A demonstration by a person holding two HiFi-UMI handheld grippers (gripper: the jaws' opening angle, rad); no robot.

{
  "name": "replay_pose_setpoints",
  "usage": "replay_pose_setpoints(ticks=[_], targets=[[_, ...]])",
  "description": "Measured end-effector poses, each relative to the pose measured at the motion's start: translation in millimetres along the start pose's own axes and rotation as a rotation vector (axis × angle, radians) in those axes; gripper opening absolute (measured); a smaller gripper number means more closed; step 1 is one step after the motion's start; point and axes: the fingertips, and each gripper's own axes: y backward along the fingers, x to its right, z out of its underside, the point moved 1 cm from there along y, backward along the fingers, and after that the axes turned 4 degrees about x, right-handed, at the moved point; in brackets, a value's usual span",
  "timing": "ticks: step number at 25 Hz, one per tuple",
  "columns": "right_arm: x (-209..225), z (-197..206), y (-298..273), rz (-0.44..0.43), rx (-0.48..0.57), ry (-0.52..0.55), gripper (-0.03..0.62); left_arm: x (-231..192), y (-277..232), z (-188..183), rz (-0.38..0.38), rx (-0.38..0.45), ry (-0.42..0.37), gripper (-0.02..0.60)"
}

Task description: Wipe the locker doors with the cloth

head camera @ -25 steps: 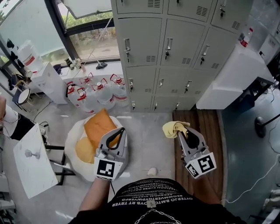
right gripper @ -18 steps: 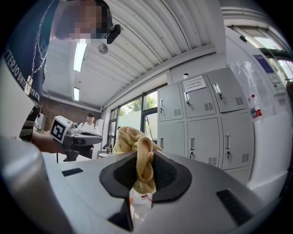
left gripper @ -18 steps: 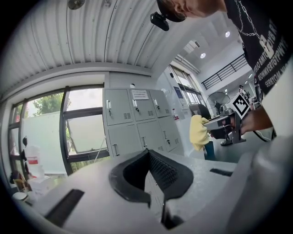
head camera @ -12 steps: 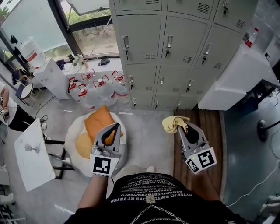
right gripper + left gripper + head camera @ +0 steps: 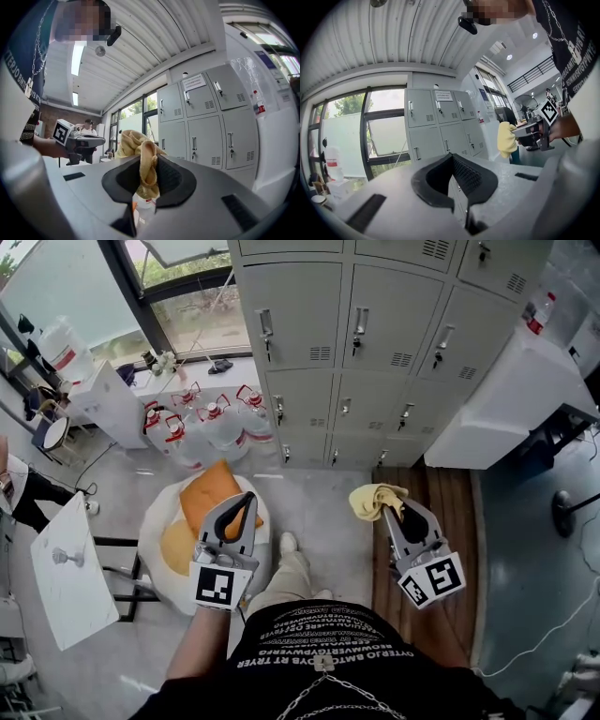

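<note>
Cloth (image 5: pixel 375 501): yellow, bunched, pinched between the jaws of the right gripper (image 5: pixel 401 514). The right gripper view shows the jaws closed on a twisted fold. The rest bulges out past the jaw tips. It is held in the air over the wooden floor strip (image 5: pixel 452 521), in front of the lowest locker row and apart from the doors.

Locker doors (image 5: pixel 394 310): grey metal in stacked rows, each with a handle and a small vent. All doors in view are closed.

Left gripper (image 5: pixel 244 507): jaws closed on each other with nothing between them, as read in the left gripper view. It is held level with the right gripper and well apart from it. In the head view it lies over an orange cushion (image 5: pixel 208 502) resting on a white bag (image 5: pixel 155 554) on the floor.

Water jugs (image 5: pixel 220 427): clear, with red caps, clustered on the floor just left of the lockers, below the window (image 5: pixel 202 320).

A white surface (image 5: pixel 506 399) stands right of the lockers, with a bottle (image 5: pixel 535 313) on its far end.

The person's shoe (image 5: pixel 288 543) is on the grey floor between the two grippers.
</note>
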Motion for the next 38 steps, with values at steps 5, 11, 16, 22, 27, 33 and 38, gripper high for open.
replay_pose_setpoints(ticks=[5, 11, 16, 22, 27, 33, 38], targets=[[8, 3, -14, 0.013, 0.001, 0.011, 0.057, -9, -20, 6, 0.017, 0.021, 0.0, 0.005], [21, 6, -55, 0.028, 0.0, 0.004, 0.057, -37, -43, 15, 0.037, 0.018, 0.0, 0.005], [27, 10, -95, 0.016, -0.008, 0.006, 0.057, -69, -69, 32, 0.039, -0.001, 0.013, 0.005], [42, 12, -143, 0.014, -0.017, 0.008, 0.057, -100, -106, 37, 0.058, 0.014, 0.02, 0.005], [55, 15, -176, 0.032, -0.029, -0.003, 0.057, -125, -136, 46, 0.08, -0.001, 0.029, 0.005], [64, 22, -210, 0.054, -0.041, -0.004, 0.057, -152, -164, 56, 0.114, 0.001, 0.028, 0.005], [69, 18, -240, 0.069, -0.037, 0.01, 0.057, -176, -184, 63, 0.134, 0.012, 0.028, 0.005]])
